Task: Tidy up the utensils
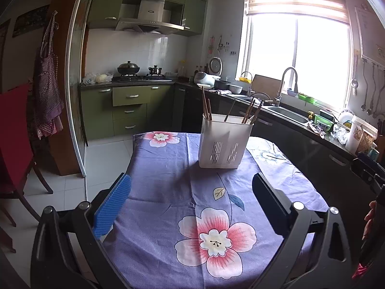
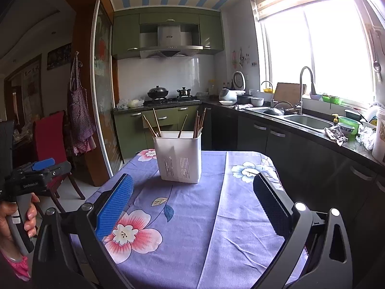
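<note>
A white slotted utensil holder point(image 1: 225, 142) stands upright at the far end of the table, with several wooden chopsticks point(image 1: 206, 104) sticking out of its compartments. It also shows in the right wrist view point(image 2: 179, 155), with the chopsticks point(image 2: 198, 121) leaning in it. My left gripper point(image 1: 191, 180) is open and empty, held above the purple floral tablecloth point(image 1: 168, 192), short of the holder. My right gripper point(image 2: 192, 183) is open and empty, also short of the holder. The left gripper's body point(image 2: 33, 175) shows at the left edge of the right wrist view.
The table point(image 2: 216, 216) stands in a kitchen. A dark counter with a sink point(image 2: 305, 120) and dishes runs along the right. A red chair point(image 1: 14, 144) stands at the left. Green cabinets and a stove point(image 1: 142, 78) are behind the table.
</note>
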A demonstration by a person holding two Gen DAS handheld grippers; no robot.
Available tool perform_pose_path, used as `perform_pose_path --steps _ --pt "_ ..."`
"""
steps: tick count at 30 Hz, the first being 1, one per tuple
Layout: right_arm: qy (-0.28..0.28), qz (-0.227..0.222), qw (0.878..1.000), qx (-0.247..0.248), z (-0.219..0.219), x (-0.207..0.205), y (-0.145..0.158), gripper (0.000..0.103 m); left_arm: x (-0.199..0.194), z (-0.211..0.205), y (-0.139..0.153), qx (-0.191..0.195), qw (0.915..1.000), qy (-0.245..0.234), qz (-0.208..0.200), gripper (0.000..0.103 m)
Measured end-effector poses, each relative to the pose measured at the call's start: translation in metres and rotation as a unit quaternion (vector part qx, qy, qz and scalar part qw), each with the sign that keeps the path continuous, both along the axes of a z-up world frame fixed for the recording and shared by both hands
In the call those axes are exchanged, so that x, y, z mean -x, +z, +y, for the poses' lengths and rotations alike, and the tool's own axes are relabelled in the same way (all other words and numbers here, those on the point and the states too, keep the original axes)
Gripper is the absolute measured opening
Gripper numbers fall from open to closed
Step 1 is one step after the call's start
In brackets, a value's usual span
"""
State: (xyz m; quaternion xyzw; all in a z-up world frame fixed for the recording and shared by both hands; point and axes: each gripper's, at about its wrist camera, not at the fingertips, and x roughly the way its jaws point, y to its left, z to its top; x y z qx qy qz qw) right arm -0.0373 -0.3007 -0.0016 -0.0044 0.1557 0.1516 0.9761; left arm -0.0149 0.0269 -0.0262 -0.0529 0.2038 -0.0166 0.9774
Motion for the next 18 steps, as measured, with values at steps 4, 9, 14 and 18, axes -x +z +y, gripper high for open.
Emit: perform_pose_path --steps 4,9,14,18 --pt "-0.002 0.001 1.0 0.001 -0.004 0.002 0.002 0.099 0.006 -0.001 0.003 0.001 1.0 -0.002 -0.004 0.096" --pt "-0.001 -0.001 1.0 0.0 -0.004 0.003 0.006 0.099 0.009 -0.006 0.005 -0.001 1.0 -0.006 -0.007 0.096" --pt "0.0 -0.001 1.0 -0.002 -0.004 -0.001 0.006 0.099 0.01 -0.01 0.006 -0.004 0.9999 -0.011 -0.008 0.096" --pt "0.002 0.001 1.0 -0.003 -0.003 -0.002 0.007 0.099 0.01 -0.012 0.008 -0.004 0.9999 -0.013 -0.008 0.096"
